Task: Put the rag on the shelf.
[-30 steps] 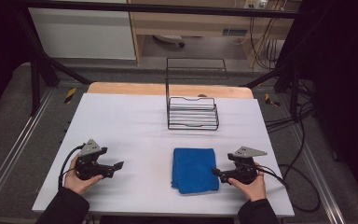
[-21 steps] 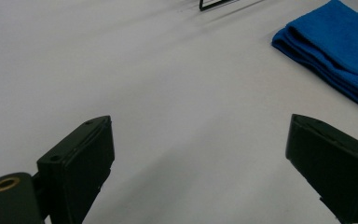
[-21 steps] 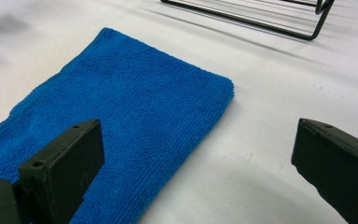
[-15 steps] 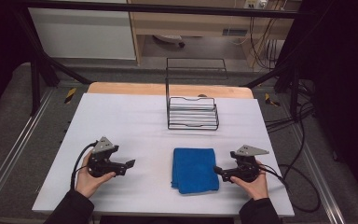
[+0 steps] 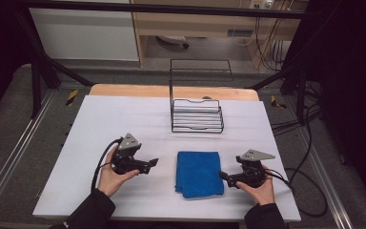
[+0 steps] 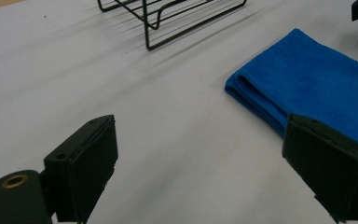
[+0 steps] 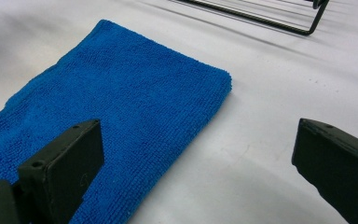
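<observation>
Blue towel point(image 6: 317, 88) runs partly behind left tongs point(image 6: 219, 182).

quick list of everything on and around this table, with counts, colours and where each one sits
folded cloth: 1, blue, near middle of the table, between the two tools
wire rack: 1, black, far middle of the table, beyond the cloth
table cover: 1, white, over most of the tabletop
tabletop edge: 1, light wood, bare strip along the far side
cabinet: 1, white, on the floor beyond the table, at the left
cables: several, dark, hanging beyond the table at the right
left tool: 1, black with a grey plate, left of the cloth, jaws open, holding nothing
right tool: 1, black with a grey plate, at the cloth's right edge, jaws open, holding nothing
hands: 2, in dark sleeves, one on each tool
</observation>
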`<state>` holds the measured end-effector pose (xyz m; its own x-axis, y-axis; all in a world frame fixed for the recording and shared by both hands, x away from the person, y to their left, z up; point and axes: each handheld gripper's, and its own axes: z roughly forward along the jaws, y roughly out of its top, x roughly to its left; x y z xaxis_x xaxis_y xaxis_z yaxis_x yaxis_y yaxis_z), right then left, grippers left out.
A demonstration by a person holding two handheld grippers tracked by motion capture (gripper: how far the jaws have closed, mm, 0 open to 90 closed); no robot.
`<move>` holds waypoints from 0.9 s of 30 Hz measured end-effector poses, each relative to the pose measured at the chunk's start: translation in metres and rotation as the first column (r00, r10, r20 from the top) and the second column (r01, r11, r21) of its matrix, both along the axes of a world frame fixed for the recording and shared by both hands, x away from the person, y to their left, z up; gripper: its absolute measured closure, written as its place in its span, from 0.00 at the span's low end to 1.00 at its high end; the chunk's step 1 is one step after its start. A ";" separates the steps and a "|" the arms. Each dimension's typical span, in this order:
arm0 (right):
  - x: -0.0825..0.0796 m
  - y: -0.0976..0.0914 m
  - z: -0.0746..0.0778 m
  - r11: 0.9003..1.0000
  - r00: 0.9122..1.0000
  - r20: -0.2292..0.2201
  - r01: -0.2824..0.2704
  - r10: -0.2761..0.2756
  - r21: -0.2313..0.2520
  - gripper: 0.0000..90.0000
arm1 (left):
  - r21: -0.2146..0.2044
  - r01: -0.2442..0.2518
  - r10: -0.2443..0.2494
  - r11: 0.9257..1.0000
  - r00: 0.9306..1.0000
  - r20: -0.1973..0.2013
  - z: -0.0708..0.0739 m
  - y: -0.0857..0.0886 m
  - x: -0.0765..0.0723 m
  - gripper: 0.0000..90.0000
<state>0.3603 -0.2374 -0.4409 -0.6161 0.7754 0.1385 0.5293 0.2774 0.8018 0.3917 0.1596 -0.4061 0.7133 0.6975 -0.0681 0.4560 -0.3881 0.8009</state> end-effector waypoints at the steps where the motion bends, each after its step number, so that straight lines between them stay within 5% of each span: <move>1: 0.000 0.000 0.000 1.000 1.000 -0.001 -0.001 0.001 -0.002 0.03 | 0.005 0.002 -0.002 1.000 1.000 0.000 0.000 -0.005 0.002 0.12; 6: -0.001 0.000 0.000 1.000 1.000 0.001 0.002 -0.002 -0.002 0.03 | 0.003 0.011 -0.011 1.000 1.000 -0.011 0.000 -0.027 0.009 0.13; 16: -0.002 0.000 0.000 1.000 1.000 -0.002 -0.006 0.006 -0.005 0.04 | 0.066 0.006 -0.004 0.998 0.999 -0.034 -0.004 -0.067 0.022 0.18; 27: -0.001 0.001 -0.001 1.000 1.000 -0.008 -0.013 0.013 -0.001 0.06 | 0.090 -0.013 0.020 0.996 0.996 -0.086 -0.022 -0.091 0.038 0.37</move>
